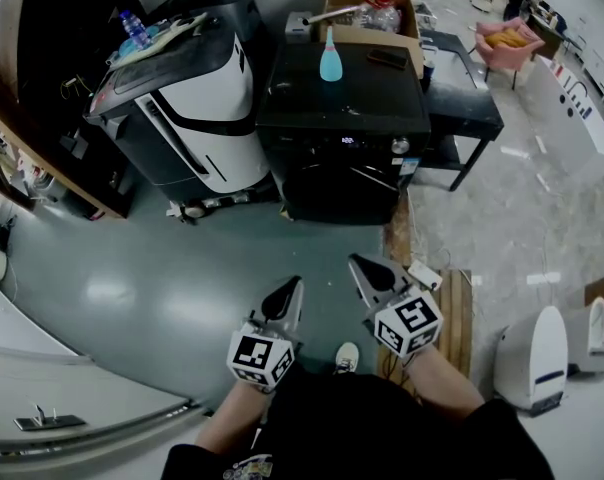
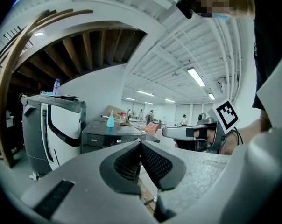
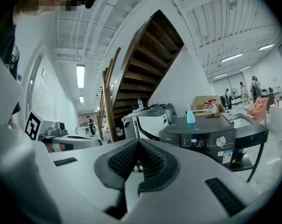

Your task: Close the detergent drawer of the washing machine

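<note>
Washing machine: the dark washing machine (image 1: pixel 342 138) stands across the floor (image 1: pixel 182 268) from you, with a blue bottle (image 1: pixel 330 60) on its lid and a cardboard box (image 1: pixel 367 8) behind it. A white and black machine (image 1: pixel 182 98) stands just beside it on the left.

Detergent drawer: look for the detergent drawer (image 3: pixel 171 142) at the left end of the front panel, left of the lit display (image 3: pixel 193 140) and the knob (image 3: pixel 220 141). No view shows anything jutting out there. It looks flush with the panel, which is how the task wants it. The front is dark and far off, though, so I can't rule out a small gap.

Left gripper: your left gripper (image 1: pixel 294 288) is clenched with its pads pressed together and nothing between them. It is held nearly level, well apart from the machine.

Right gripper: your right gripper (image 1: pixel 360 265) is the same, clenched on nothing and aimed toward the machine's front.

Stage: my guess is that this fits a drawer already pushed home with you standing back. It also fits one left just proud.

Doing it well: judge the drawer by its seam from close up, not from here. If it does sit proud, press one clenched tip on the middle of the drawer face and push straight in until it is level with the panel.

Watch out: a push near one corner could jam the drawer, and a wandering tip could hit the knob or display.
</note>
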{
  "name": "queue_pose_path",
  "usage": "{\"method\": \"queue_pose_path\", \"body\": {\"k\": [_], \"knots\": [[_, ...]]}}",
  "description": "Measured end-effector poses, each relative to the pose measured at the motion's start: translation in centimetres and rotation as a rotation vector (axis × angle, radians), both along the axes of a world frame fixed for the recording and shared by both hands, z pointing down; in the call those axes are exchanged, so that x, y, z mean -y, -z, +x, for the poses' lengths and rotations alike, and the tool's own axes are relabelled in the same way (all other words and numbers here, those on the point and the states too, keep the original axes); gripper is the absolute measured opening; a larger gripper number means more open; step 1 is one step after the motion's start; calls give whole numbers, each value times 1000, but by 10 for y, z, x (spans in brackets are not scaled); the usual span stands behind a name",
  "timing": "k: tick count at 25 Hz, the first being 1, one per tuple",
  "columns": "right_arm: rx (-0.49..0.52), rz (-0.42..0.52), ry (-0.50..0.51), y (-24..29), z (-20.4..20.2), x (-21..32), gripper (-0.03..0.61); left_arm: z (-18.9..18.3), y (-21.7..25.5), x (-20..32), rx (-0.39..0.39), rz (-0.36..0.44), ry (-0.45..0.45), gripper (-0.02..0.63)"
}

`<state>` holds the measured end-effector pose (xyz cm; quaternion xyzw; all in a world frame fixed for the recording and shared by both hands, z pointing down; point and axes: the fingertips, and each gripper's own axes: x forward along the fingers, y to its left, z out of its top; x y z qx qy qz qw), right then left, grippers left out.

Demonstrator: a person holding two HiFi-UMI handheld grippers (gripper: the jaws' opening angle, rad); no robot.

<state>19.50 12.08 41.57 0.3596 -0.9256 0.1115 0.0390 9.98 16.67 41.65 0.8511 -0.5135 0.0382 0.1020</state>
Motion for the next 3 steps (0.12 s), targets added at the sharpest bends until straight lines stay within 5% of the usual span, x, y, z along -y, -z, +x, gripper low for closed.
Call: {"method": "queue_pose_path", "body": {"k": [3], "knots": [[1,3,5,-3,2,-4,-3,2,-1,-4,-4,2,-3,3]]}}
